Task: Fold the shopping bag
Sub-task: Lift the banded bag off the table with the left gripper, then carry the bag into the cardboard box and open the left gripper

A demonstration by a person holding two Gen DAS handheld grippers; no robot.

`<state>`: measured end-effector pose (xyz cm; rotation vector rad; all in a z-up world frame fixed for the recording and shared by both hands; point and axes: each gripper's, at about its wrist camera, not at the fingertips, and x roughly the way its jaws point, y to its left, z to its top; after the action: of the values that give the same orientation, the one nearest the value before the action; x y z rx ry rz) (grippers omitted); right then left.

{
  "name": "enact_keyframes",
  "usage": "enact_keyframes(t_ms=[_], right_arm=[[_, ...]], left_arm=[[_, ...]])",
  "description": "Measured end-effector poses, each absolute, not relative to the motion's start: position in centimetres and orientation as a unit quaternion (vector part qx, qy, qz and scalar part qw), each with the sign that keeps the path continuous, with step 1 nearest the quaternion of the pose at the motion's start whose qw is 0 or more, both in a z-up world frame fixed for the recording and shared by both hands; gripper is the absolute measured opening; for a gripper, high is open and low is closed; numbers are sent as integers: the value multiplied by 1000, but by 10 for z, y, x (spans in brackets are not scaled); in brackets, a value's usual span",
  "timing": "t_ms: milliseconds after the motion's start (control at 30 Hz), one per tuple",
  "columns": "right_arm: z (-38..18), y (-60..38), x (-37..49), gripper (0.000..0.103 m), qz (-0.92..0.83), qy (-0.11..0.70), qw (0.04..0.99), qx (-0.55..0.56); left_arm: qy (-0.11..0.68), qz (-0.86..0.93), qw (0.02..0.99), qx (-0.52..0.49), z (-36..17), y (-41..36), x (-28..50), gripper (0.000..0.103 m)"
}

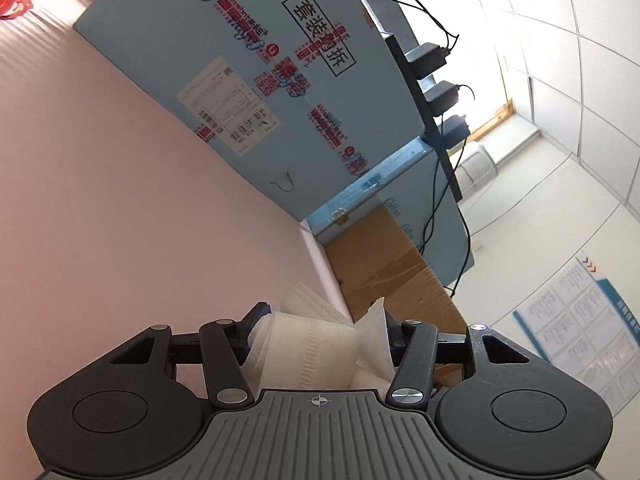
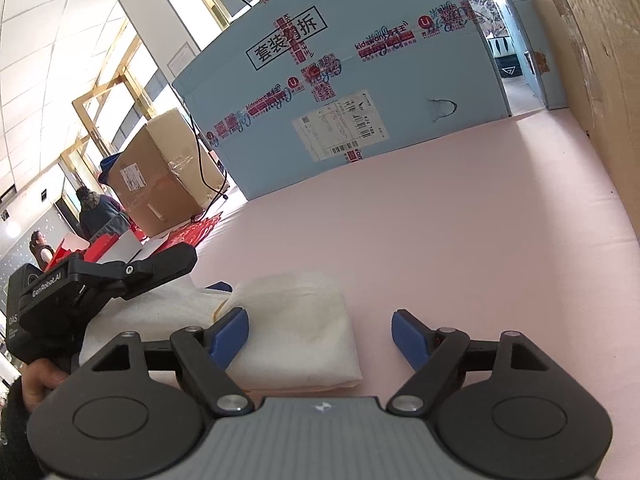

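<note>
Bag: the shopping bag (image 2: 296, 332) is white, soft cloth. It lies on the pink table (image 2: 460, 240), already folded into a thick bundle near the front edge.
Left gripper: the left gripper (image 1: 320, 328) holds a bunched part of the bag, and its jaws squeeze the cloth between them.
Right gripper: the right gripper (image 2: 320, 334) is open wide. One blue finger (image 2: 230, 334) sits over the bag and the other is beside it over bare table. Nothing is held.
Feel: the bag looks very light and floppy. It will likely bend and sag, and a fold may spring open if let go.
Where to hold: best to pinch it at a folded edge or corner, through all the layers.
Care: not breakable, but thin cloth may slip out of a loose pinch.
Nearby: a big blue box (image 2: 360, 92) stands well behind the bag.
</note>
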<state>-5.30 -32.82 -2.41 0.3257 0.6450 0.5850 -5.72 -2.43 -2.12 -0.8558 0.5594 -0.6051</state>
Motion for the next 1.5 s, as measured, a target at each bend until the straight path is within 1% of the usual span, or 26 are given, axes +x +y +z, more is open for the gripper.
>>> enact_keyframes(t_ms=[33, 67, 133, 200, 233, 267, 367, 433, 533, 700, 767, 800, 833, 900, 933, 967, 1067, 1300, 1500], right_arm=[[-24, -330, -54, 82, 284, 312, 892, 164], [-24, -331, -55, 82, 284, 313, 891, 163], [-24, -332, -56, 82, 284, 314, 891, 163], [-23, -331, -59, 82, 283, 313, 894, 151], [-23, -329, -62, 82, 281, 312, 897, 139], [-23, -327, -63, 83, 280, 311, 899, 129], [-22, -322, -66, 83, 278, 310, 903, 108], [-22, -321, -66, 84, 279, 310, 903, 104], [-22, -322, -65, 85, 280, 311, 901, 111], [-22, -315, -65, 86, 277, 314, 902, 104], [-22, -311, -67, 86, 274, 314, 904, 93], [-22, -309, -67, 85, 276, 314, 904, 87], [-22, -307, -68, 82, 276, 313, 905, 83], [-23, -307, -70, 73, 279, 312, 904, 86], [-23, -307, -70, 67, 286, 312, 901, 91], [-23, -308, -70, 59, 298, 315, 895, 101], [-23, -308, -74, 54, 331, 310, 884, 113], [-6, -320, -87, 52, 343, 258, 894, 129], [33, -345, -106, 53, 321, 185, 919, 133]], left_arm=[[263, -287, 823, -414, -23, -23, -56, 49], [265, -277, 832, -402, -21, -24, -57, 49], [282, -234, 869, -334, -14, -30, -58, 49], [291, -212, 887, -290, -8, -33, -60, 63], [286, -201, 897, -270, -3, -33, -64, 75], [279, -189, 908, -250, 3, -34, -69, 84], [261, -168, 922, -231, 14, -25, -84, 93], [261, -148, 925, -232, 16, -18, -95, 96], [269, -134, 922, -245, 12, -12, -113, 97], [285, -161, 910, -256, 1, -20, -125, 97], [289, -188, 902, -259, -6, -29, -122, 94], [287, -192, 905, -250, -7, -33, -122, 91], [289, -195, 907, -236, -6, -38, -120, 86], [295, -202, 908, -219, -4, -45, -115, 73], [298, -208, 905, -221, -4, -47, -113, 65], [302, -215, 902, -222, -4, -48, -111, 61], [295, -228, 902, -216, -1, -53, -110, 55], [247, -249, 914, -205, 23, -56, -115, 54], [186, -306, 918, -171, 61, -81, -104, 54]])
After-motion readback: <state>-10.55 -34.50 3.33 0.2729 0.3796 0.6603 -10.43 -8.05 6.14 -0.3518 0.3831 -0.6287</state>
